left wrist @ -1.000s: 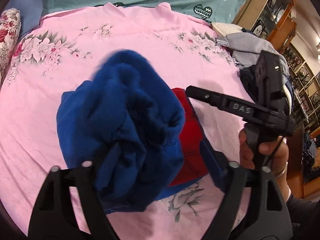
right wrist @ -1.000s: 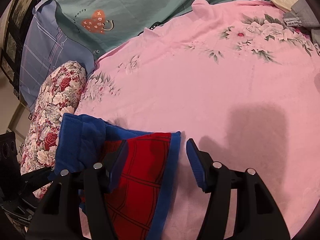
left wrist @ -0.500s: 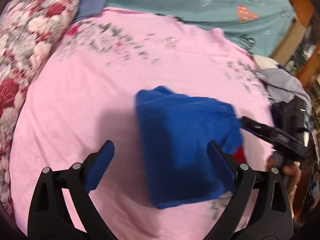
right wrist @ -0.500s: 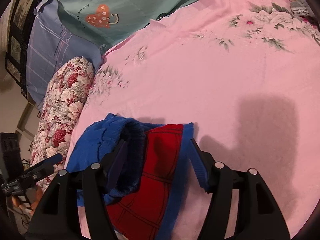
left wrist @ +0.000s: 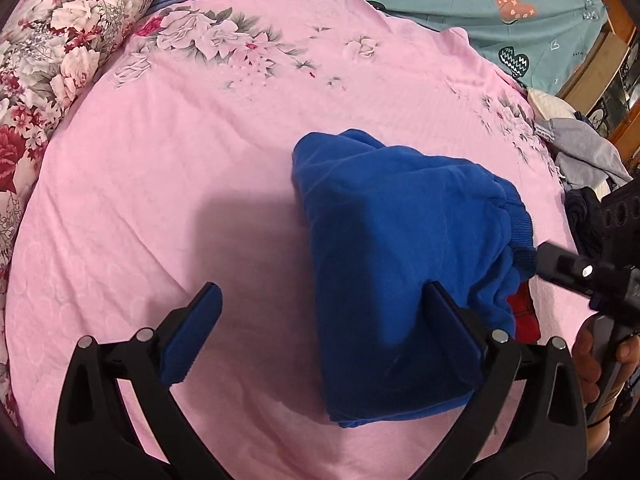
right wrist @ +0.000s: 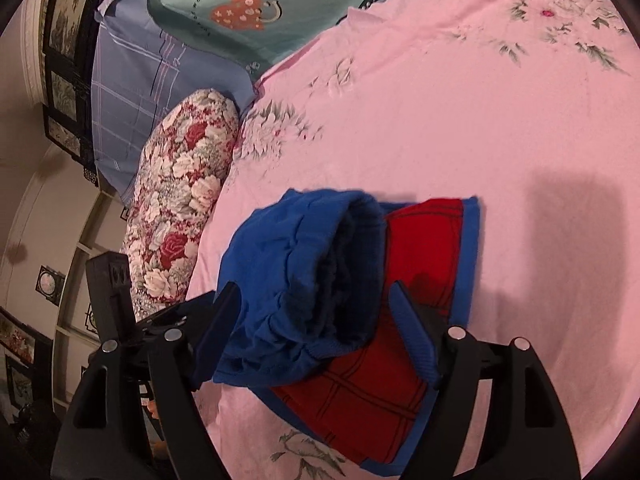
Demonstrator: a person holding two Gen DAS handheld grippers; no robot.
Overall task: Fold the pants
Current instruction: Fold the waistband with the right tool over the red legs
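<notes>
Pants [left wrist: 400, 264] sit as one blue bundle on the pink sheet [left wrist: 200, 168], right of centre in the left wrist view; in the right wrist view the same pair lies lower centre, the blue half flopped over a red panel with dark grid lines and blue trim.

I read this as the release just after a fold-over. Left gripper [left wrist: 320, 332] has just been opening and stands wide, nothing pinched; its right-hand pad overlaps the bundle's edge in the picture, and I can't tell if it touches. Right gripper [right wrist: 316, 324] has also been opening; its jaws straddle the bunched blue cuff end without pressing on it.

Fold looks lumpy to me and red still pokes out. Next move probably needs both grippers clear of the cloth, then a flatten or another fold to square it.

Count: one pair of pants, two grippers, one floral bolster [left wrist: 52, 40] upper left, one grey clothes heap [left wrist: 588, 156] at the right edge.
</notes>
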